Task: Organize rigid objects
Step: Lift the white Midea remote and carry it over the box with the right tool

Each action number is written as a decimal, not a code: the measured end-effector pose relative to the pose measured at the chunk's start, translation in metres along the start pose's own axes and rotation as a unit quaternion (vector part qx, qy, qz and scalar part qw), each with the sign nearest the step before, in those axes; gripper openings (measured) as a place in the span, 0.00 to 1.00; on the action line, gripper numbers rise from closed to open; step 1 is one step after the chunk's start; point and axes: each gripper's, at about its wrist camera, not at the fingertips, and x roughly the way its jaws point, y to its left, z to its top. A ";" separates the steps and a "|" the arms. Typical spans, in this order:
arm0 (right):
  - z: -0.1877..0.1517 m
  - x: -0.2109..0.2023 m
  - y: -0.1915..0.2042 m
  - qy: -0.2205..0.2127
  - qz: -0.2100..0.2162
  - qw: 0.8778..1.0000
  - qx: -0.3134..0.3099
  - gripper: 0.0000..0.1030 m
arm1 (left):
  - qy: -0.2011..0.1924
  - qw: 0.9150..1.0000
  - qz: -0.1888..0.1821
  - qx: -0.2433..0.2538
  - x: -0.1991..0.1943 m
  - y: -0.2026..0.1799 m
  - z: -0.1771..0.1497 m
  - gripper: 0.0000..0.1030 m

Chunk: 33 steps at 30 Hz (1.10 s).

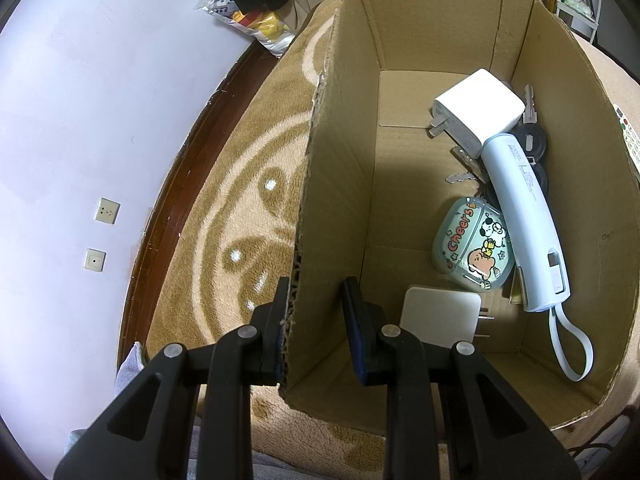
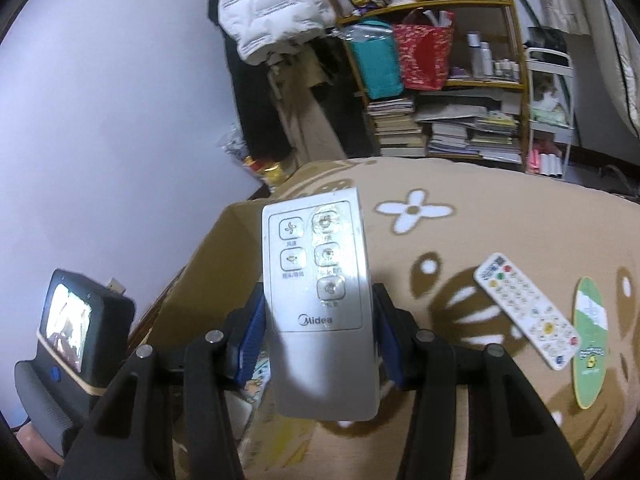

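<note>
Left gripper straddling the cardboard box wall, apparently not fully clamped, right gripper clasping a grey remote above the box

The right gripper clamps a silver fan remote at frame centre, above a cardboard box. A white remote lies on the patterned blanket at right.
</note>
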 end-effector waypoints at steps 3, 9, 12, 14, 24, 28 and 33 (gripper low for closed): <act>-0.001 0.001 0.009 0.002 0.012 1.000 -0.005 0.52 | 0.000 1.000 0.000 0.000 0.000 0.000 0.000 0.24; -0.006 0.003 0.018 0.008 0.036 0.999 -0.007 0.52 | 0.000 1.000 0.000 0.000 0.000 0.000 0.000 0.24; -0.008 0.006 0.024 0.014 0.044 0.999 -0.011 0.52 | 0.000 1.000 0.000 0.000 0.000 0.000 0.000 0.24; -0.011 0.009 0.030 0.018 0.046 0.999 -0.019 0.52 | 0.000 1.000 0.000 -0.001 0.000 0.000 0.000 0.24; -0.018 0.015 0.034 0.026 0.053 0.998 -0.034 0.52 | 0.000 1.000 0.000 0.000 0.000 0.000 0.000 0.24; -0.019 0.016 0.037 0.026 0.055 0.998 -0.033 0.52 | 0.000 1.000 0.000 0.000 0.000 0.000 0.000 0.24; -0.018 0.015 0.044 0.013 0.054 0.997 -0.049 0.52 | 0.001 1.000 -0.001 -0.001 0.000 0.000 0.000 0.24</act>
